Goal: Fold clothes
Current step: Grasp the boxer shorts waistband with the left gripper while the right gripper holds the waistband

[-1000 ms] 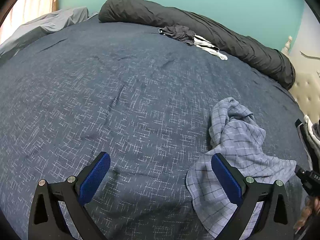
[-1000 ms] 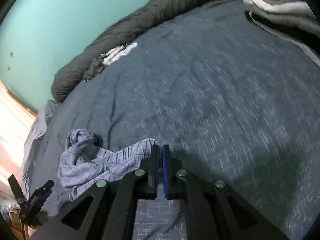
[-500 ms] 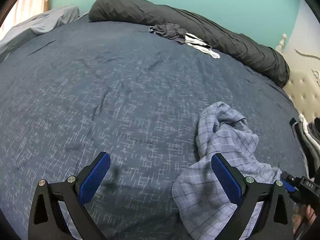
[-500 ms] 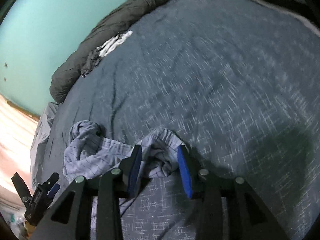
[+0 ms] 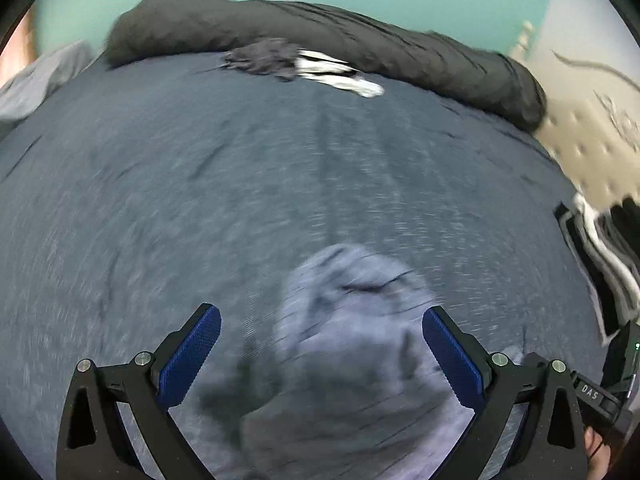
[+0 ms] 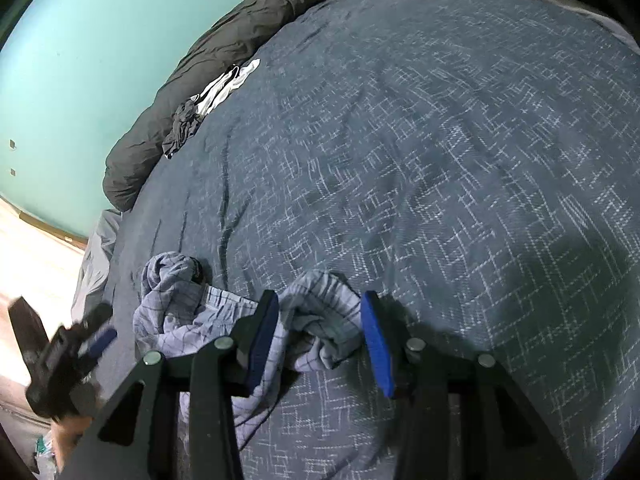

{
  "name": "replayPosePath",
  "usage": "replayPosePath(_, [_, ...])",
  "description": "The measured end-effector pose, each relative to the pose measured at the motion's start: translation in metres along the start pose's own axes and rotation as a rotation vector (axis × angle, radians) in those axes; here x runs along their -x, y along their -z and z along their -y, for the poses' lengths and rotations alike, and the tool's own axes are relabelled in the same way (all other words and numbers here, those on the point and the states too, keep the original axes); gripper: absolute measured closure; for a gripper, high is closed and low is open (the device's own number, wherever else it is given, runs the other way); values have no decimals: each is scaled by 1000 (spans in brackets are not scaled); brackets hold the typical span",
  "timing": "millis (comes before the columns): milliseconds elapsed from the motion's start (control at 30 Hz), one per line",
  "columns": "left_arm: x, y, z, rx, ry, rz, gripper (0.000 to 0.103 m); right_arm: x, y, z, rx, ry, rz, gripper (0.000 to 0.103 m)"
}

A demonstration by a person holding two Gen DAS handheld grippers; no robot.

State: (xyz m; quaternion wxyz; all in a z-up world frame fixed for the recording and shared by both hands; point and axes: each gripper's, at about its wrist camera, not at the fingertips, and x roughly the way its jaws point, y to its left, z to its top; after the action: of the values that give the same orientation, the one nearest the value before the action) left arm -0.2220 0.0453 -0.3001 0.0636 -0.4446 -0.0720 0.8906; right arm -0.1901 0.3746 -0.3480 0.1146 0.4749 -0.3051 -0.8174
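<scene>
Checked shirt [image 5: 352, 344] now centred; dark bolster [image 5: 320, 40] beyond

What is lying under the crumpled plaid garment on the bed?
The light blue plaid garment lies bunched directly on the dark blue patterned bedspread, which shows all around it. Its folds hide whatever might sit beneath the heap, so nothing else can be confirmed there.

The left tongs [image 5: 320, 354], black two-finger frames with blue ribbed pads [image 5: 188, 356], stand spread wide, tilted downward, nothing pressed between the pads; this view is smeared by motion blur. The right tongs [image 6: 320, 336], built the same, have just been opening and stand partly parted, pads [image 6: 376, 344] pressing on nothing, angled down. A bare hand [image 5: 598, 450] shows at the left view's lower right edge.
</scene>
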Motion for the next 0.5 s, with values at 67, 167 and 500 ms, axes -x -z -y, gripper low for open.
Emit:
replayPosePath(67, [-7,-8,18,-38,5,-16,0,3,1,3,-11,-19,0,60])
replayPosePath(167, [-21,-14,40,-98,15,-45,0,7,1,10,-32,-47,1,60])
replayPosePath(500, [-47,-12,69,-231,-5,-112,6,7,-6,19,-64,-65,8,60])
